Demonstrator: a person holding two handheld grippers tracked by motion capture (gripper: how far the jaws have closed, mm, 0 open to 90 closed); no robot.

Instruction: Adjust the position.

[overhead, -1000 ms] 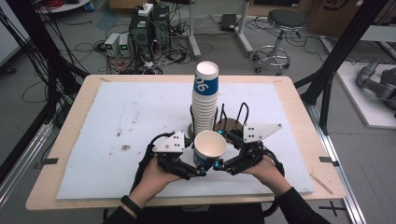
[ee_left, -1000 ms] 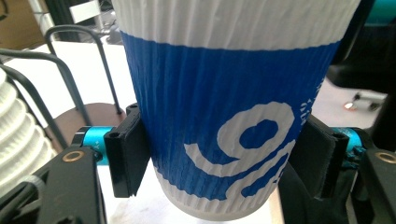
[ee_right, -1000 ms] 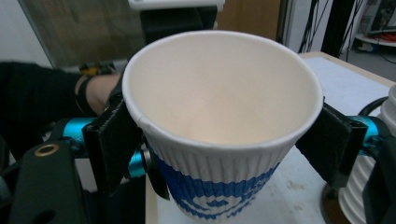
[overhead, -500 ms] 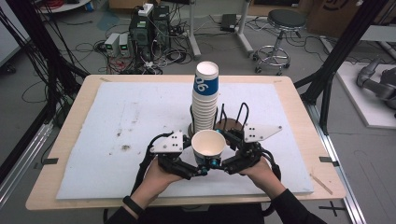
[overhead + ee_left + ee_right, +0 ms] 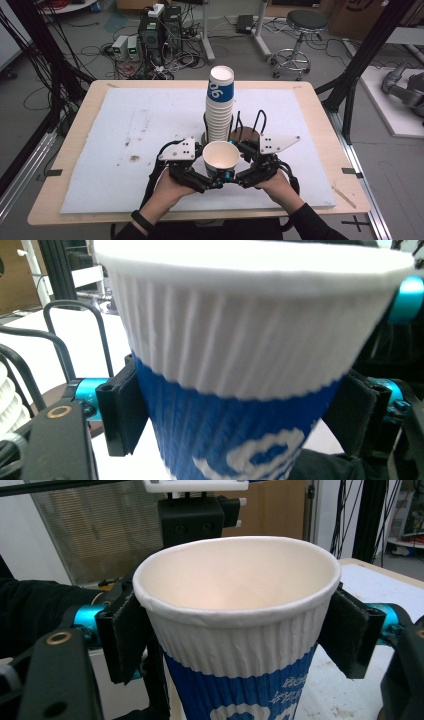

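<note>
Paper cup (image 5: 221,159) upright at lower centre of the high view, just in front of the cup stack (image 5: 220,107). Right gripper (image 5: 239,176) clamps its jaws on the cup's sides, having just been closing. Left gripper (image 5: 214,183) has just been opening; the cup sits between its jaws, pads against its blue band.

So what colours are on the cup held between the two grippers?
The cup is white and ribbed up top, with a blue lower band carrying white print; clearest in the right gripper view.

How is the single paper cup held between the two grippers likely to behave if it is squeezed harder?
The paper cup is empty and thin-walled, so probably light and easily crushed at its open rim. Its ribbed sleeve likely resists slipping against the right gripper pads.
</note>
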